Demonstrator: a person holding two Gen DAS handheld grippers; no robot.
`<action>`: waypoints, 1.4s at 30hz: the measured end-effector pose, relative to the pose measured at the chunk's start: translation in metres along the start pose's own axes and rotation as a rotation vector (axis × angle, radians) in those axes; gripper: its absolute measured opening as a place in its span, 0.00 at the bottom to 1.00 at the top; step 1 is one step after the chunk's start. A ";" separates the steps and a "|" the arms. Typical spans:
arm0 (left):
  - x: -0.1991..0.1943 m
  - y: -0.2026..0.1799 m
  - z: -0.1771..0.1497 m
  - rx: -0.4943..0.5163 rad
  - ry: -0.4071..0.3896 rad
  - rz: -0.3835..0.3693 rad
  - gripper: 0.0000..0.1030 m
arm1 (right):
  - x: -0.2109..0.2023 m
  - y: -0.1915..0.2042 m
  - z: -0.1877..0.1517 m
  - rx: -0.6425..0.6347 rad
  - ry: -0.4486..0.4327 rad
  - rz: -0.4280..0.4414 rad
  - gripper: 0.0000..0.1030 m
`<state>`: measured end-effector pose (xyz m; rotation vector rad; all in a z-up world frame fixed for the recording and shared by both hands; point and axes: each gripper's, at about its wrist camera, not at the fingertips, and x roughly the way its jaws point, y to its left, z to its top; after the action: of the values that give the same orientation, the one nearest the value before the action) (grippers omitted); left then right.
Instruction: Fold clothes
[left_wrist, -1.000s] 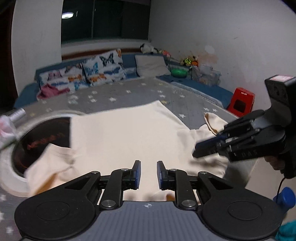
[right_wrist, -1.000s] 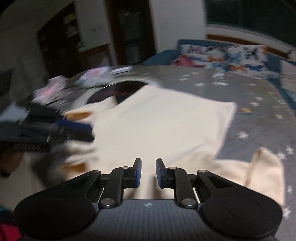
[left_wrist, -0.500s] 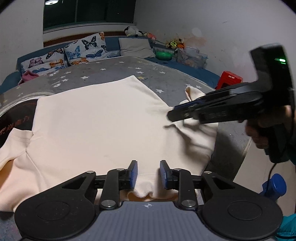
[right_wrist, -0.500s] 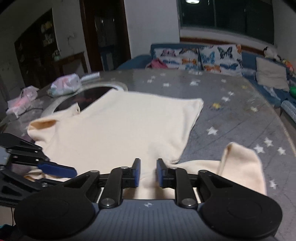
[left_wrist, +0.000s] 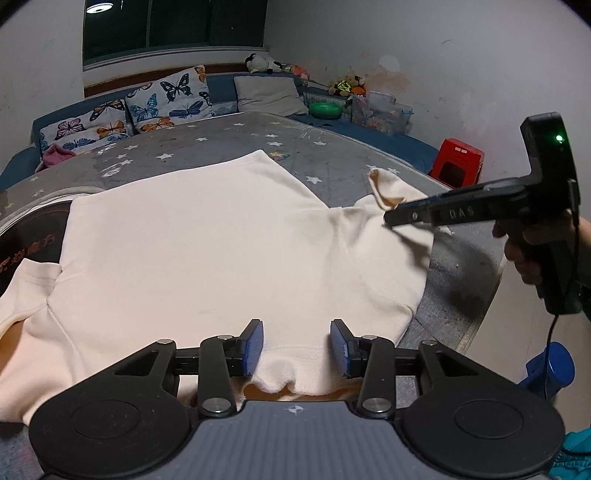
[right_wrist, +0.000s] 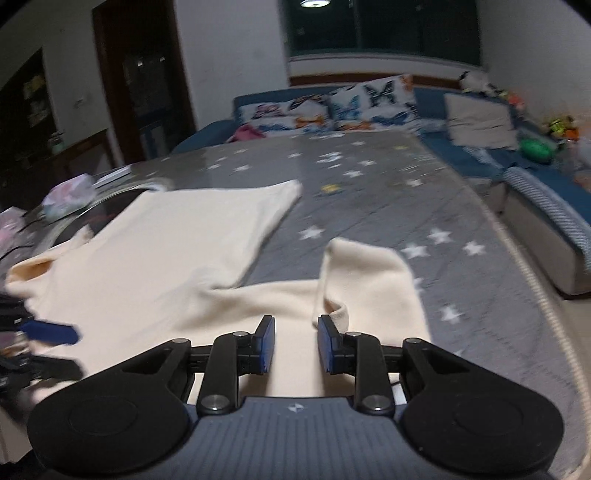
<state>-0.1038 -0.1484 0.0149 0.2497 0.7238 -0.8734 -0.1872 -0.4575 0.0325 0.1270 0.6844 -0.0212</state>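
Left wrist: cream sweatshirt (left_wrist: 207, 236) flat on starred tabletop (left_wrist: 332, 162) | left tongs (left_wrist: 295, 345) spread, just opening, over near hem | right tongs (right_wrist: 295, 341) slightly parted above right sleeve (right_wrist: 369, 280), pinching nothing

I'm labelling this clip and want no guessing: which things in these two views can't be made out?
- Left wrist view: the cream garment's near hem is hidden under the left gripper.
- Left wrist view: the right gripper's jaw gap is hidden, seen side-on.
- Right wrist view: the items at the table's far left are motion-blurred.
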 end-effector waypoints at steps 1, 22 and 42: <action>0.000 0.000 0.000 0.001 0.000 0.002 0.46 | -0.001 -0.002 0.000 -0.012 -0.013 -0.042 0.24; -0.004 -0.001 -0.002 -0.001 -0.007 0.015 0.52 | -0.003 -0.021 0.003 -0.024 -0.038 -0.248 0.30; -0.016 0.145 0.029 -0.276 -0.060 0.414 0.40 | 0.013 -0.032 0.010 0.024 0.013 -0.280 0.43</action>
<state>0.0145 -0.0612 0.0348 0.1190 0.6958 -0.3810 -0.1730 -0.4898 0.0290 0.0532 0.7110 -0.2971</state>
